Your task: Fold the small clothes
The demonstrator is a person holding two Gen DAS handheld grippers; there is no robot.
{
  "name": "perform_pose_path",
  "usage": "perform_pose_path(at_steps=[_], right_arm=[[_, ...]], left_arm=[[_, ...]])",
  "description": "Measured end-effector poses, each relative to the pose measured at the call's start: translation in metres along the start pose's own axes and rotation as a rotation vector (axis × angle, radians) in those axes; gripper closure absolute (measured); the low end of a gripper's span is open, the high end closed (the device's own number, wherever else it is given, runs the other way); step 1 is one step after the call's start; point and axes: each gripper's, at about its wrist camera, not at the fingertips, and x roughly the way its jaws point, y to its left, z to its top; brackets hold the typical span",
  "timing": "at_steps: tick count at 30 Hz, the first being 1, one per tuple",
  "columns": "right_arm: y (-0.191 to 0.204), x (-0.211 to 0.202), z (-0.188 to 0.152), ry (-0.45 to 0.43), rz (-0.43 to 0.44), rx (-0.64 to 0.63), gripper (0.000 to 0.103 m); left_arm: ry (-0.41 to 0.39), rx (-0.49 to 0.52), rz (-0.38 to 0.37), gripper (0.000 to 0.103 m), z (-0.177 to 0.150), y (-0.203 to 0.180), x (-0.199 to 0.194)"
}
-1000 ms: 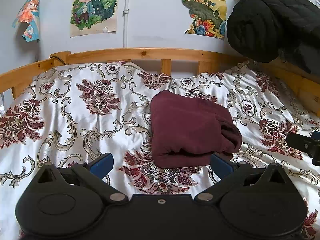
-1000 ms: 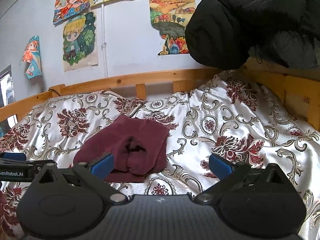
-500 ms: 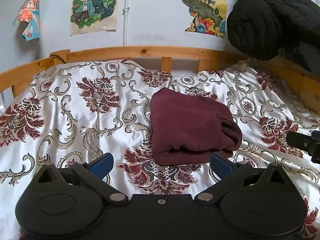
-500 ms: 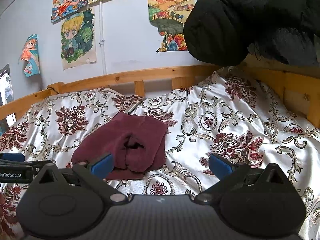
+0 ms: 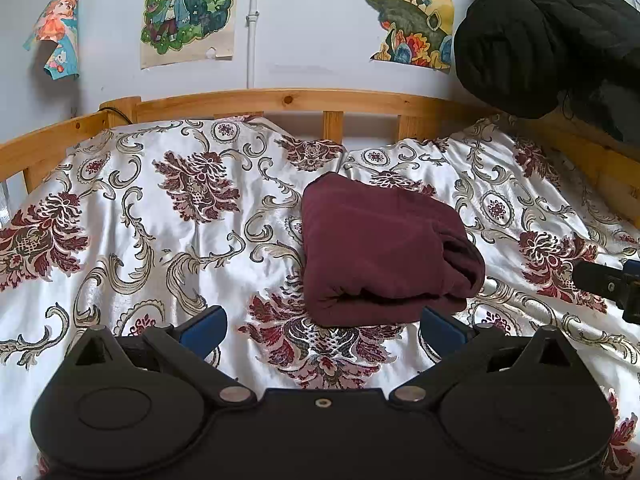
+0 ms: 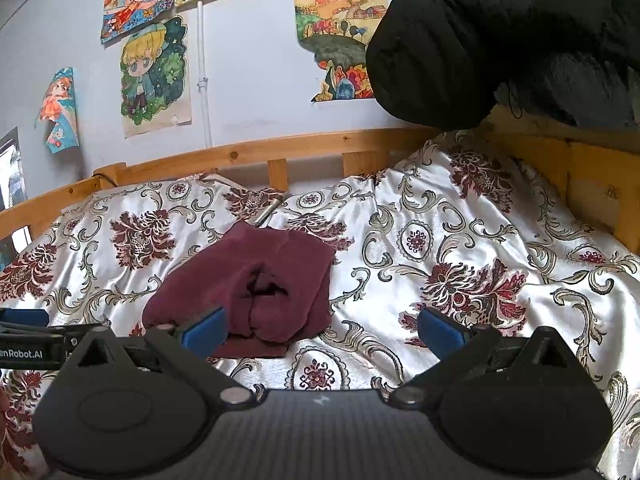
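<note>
Wooden bed rails frame a bed (image 5: 120, 208) spread with a white satin cover in maroon and gold flowers, and right in the middle of it sits the maroon garment (image 5: 380, 252), folded into a thick bundle. In the left wrist view its rolled fold faces the camera and its layered end points right; in the right wrist view the garment (image 6: 256, 292) shows that open end, a dark hollow between the layers. It lies flat on the cover, nothing on top of it.

Left hand-held gripper (image 5: 322, 330) hangs just short of the bundle's near edge, blue pads spread wide, nothing between them. Right hand-held gripper (image 6: 320, 332) is spread wide too and empty, its left pad in line with the garment's near corner, its right pad over bare cover. Each tool peeks into the other's view at the frame edge, apart from the cloth.

Further out, a black padded jacket (image 5: 552, 32) hangs over the right corner of the wooden bed frame (image 5: 280, 100), well clear of the bundle. Cartoon posters (image 5: 188, 8) are stuck on the pale wall, with a thin white pipe (image 5: 251, 24) running down between them. Nothing blocks the way to the garment.

Against half a second ago, hardly a change: the bundle lies in the same spot, both pairs of pads are just as wide, and the framing has barely shifted
</note>
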Motion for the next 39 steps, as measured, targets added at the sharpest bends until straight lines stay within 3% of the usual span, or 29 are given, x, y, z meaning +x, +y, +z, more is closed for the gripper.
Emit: perform_pose_path(at_steps=[14, 19, 22, 39], right_arm=[[-0.001, 0.0, 0.0, 0.0, 0.001, 0.0, 0.0], [-0.002, 0.0, 0.0, 0.001, 0.0, 0.0, 0.0], [-0.003, 0.0, 0.0, -0.002, -0.005, 0.0, 0.0], [-0.001, 0.0, -0.001, 0.0, -0.025, -0.008, 0.0]], left_arm=[[0.011, 0.007, -0.003, 0.001, -0.003, 0.0, 0.002], [0.084, 0.054, -0.016, 0.001, 0.004, -0.003, 0.004], [0.062, 0.09, 0.011, 0.001, 0.004, -0.007, 0.0], [0.067, 0.052, 0.015, 0.001, 0.007, -0.002, 0.001]])
